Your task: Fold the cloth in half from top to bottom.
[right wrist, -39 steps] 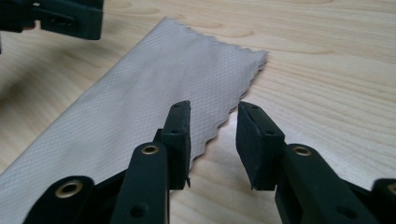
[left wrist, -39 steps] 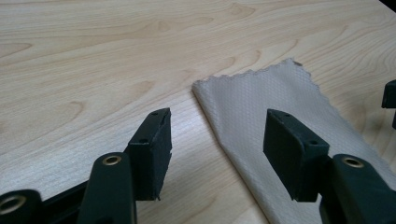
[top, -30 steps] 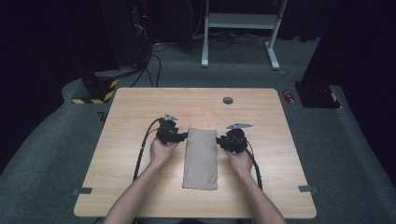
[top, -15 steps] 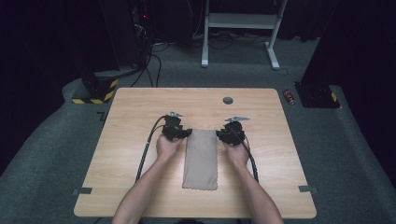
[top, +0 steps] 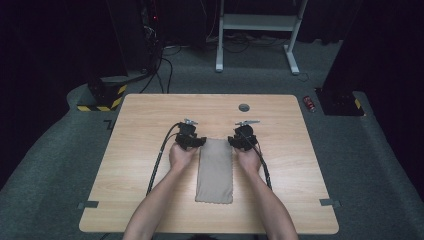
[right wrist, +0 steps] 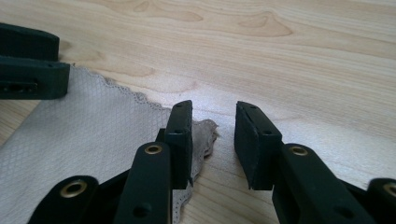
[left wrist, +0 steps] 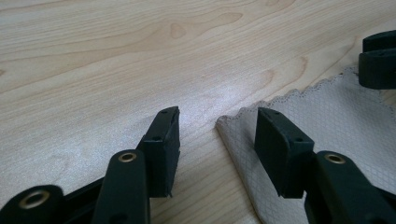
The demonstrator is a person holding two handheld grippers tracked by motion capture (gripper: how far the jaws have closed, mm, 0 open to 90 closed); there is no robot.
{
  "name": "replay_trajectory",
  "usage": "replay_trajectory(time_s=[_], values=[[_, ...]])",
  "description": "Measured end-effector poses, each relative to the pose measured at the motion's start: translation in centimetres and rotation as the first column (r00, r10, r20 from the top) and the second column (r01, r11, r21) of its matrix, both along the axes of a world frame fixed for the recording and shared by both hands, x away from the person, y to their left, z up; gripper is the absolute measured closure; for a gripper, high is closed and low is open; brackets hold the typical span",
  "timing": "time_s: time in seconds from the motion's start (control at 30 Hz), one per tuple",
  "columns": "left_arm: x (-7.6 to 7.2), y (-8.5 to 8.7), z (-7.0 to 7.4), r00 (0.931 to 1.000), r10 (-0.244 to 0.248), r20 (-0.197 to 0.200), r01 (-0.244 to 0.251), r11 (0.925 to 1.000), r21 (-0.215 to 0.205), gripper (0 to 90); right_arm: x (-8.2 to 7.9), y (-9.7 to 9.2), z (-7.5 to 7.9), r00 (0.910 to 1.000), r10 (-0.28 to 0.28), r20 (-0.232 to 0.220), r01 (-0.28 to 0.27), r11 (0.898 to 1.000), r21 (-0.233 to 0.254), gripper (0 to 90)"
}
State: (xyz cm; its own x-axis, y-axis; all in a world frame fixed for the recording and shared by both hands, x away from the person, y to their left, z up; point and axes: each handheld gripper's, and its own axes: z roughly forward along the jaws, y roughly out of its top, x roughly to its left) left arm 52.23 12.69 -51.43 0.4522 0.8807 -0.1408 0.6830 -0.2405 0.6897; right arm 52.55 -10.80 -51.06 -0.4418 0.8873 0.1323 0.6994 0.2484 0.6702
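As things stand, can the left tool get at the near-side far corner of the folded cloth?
Probably yes. The left tool sits open right at the cloth corner, one jaw over the fabric and one over bare table, with nothing between them.

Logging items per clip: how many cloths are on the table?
1. The beige cloth lies folded on the table, between the left tongs and right tongs.

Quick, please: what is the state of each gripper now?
Left gripper: open, closing, far-left corner of the beige folded cloth between jaws, ungripped.
Right gripper: open, holding nothing.
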Motion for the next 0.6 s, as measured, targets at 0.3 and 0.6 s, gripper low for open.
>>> replay_trajectory(time_s=[0.3, 0.6], values=[[-0.18, -0.63, 0.04, 0.9997, 0.000, 0.025, -0.002, 0.9977, 0.068, 59.4, -0.18, 0.66, -0.25, 0.9992, 0.028, 0.030, -0.026, 0.997, -0.079, 76.1], [-0.38, -0.77, 0.12, 0.9989, -0.039, 0.028, 0.036, 0.9952, 0.091, 75.7, -0.38, 1.03, -0.23, 0.9975, 0.063, 0.033, -0.059, 0.993, -0.097, 86.3]])
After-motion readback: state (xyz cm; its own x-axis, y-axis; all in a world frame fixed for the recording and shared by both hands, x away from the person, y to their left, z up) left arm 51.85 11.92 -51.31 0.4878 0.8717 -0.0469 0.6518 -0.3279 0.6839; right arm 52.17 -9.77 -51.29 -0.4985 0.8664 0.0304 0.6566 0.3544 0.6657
